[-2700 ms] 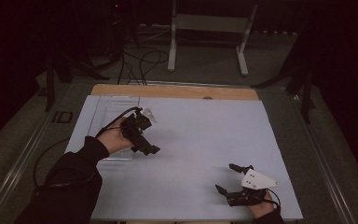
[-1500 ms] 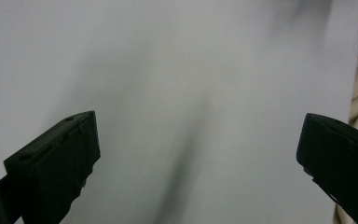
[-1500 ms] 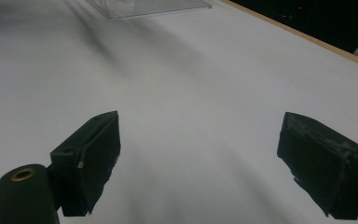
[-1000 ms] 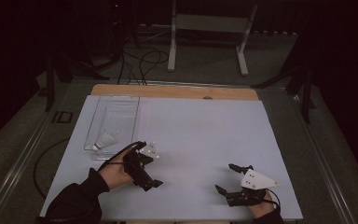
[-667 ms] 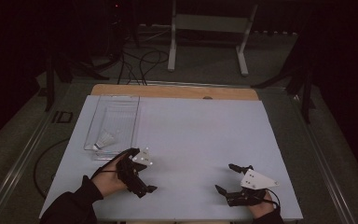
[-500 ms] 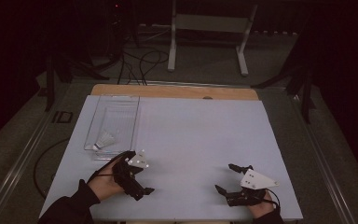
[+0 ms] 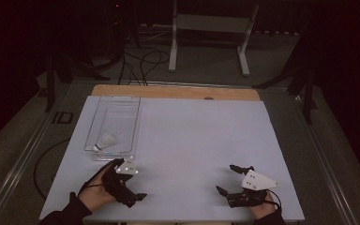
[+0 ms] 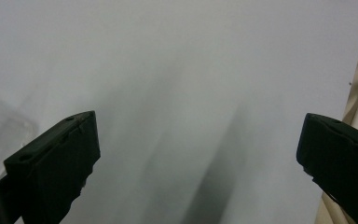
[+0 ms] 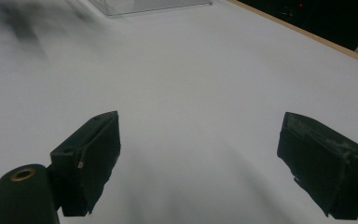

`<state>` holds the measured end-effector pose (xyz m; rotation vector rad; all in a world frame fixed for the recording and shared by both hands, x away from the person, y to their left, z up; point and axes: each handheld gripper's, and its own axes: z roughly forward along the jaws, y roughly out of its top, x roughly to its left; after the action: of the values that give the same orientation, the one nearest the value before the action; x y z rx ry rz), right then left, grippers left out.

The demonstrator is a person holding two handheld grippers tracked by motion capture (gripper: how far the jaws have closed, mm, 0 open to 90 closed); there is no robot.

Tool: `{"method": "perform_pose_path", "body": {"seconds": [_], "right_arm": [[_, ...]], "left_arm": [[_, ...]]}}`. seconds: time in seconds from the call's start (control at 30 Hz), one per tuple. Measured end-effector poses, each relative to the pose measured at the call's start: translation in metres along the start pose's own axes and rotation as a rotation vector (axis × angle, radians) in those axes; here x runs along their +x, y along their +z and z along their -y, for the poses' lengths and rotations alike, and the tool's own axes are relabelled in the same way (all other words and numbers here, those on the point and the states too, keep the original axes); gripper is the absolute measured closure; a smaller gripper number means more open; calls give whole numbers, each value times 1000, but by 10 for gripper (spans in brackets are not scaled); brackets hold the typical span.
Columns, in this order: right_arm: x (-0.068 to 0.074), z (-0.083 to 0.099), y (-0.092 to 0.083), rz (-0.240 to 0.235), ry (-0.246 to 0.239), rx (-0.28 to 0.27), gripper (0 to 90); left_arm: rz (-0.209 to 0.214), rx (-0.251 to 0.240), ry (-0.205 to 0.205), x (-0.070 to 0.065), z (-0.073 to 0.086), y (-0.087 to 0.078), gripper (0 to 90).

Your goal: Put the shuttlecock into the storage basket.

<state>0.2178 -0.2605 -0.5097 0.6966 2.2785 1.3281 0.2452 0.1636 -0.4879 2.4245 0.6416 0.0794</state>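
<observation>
A white shuttlecock (image 7: pixel 106 140) lies near the front end of a clear plastic tray (image 7: pixel 126 108) at the left of the white table. My left gripper (image 7: pixel 132 185) sits in front of that tray near the table's near edge, held in a hand, jaws pointing right. In the left gripper view my left gripper (image 8: pixel 198 154) is open with only bare white surface between its jaws. My right gripper (image 7: pixel 228 179) rests at the near right, jaws wide apart. The right gripper view shows the same gripper (image 9: pixel 200 158) open over bare table.
The white table top (image 7: pixel 201 136) has a wooden strip (image 7: pixel 178 92) along its far edge. A metal stand (image 7: pixel 208 28) and cables (image 7: pixel 140 61) are on the floor beyond. The tray's corner (image 8: pixel 0 123) shows left of my left jaw.
My left gripper has drawn back from over the tray's front end toward the near edge of the table. The shuttlecock now shows in the tray. The right gripper has not moved.
</observation>
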Motion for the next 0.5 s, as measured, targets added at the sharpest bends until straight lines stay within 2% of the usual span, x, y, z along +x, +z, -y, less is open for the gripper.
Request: {"method": "perform_pose_path", "body": {"seconds": [0.23, 0.5], "right_arm": [[0, 0, 1, 0, -2, 2, 130], [1, 0, 0, 2, -1, 6, 129]], "left_arm": [[-42, -19, -23, -2, 11, 0, 1], [-41, -98, -56, 0, 26, 2, 1]]}}
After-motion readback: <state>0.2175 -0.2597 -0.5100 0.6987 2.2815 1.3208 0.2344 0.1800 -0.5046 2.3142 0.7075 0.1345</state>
